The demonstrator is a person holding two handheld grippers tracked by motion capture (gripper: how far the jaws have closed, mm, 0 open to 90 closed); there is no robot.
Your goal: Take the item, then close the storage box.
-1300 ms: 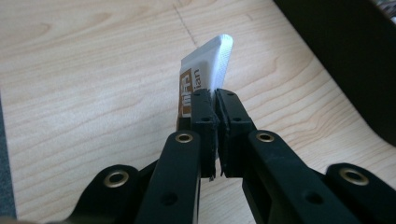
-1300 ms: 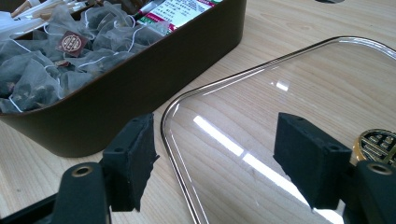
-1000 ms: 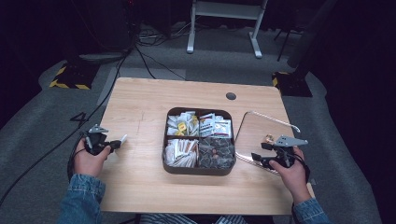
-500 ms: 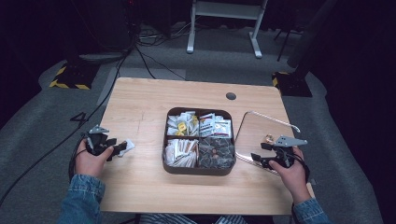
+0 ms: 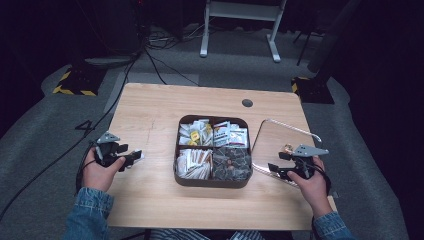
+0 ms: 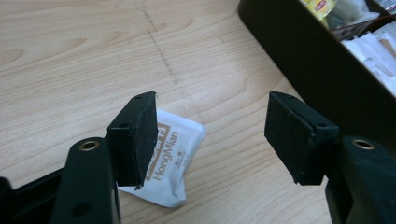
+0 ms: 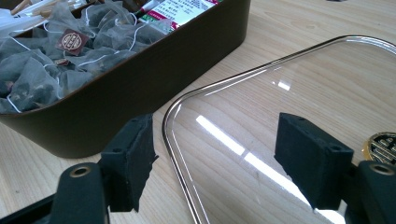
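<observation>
So the small white paper sachet printed "HongMian" (image 6: 170, 161) is lying flat on the light wooden desk (image 5: 150, 115), left of the box, and looks like it's already been taken out and dropped. The left gripper (image 6: 215, 135) has just been opening; its jaws are spread, with one pad over the sachet's edge but not squeezing it.

Next over, the dark brown four-compartment box (image 5: 212, 181) holds white packets front-left, grey mesh tea bags front-right, and yellow-tagged and printed sachets in the back two. The clear lid with a gold knob (image 5: 280, 145) lies flat on the desk to its right, so closing up is probably left. The right gripper (image 7: 215, 158) hovers unclenched over the lid's rim, grasping nothing.
</observation>
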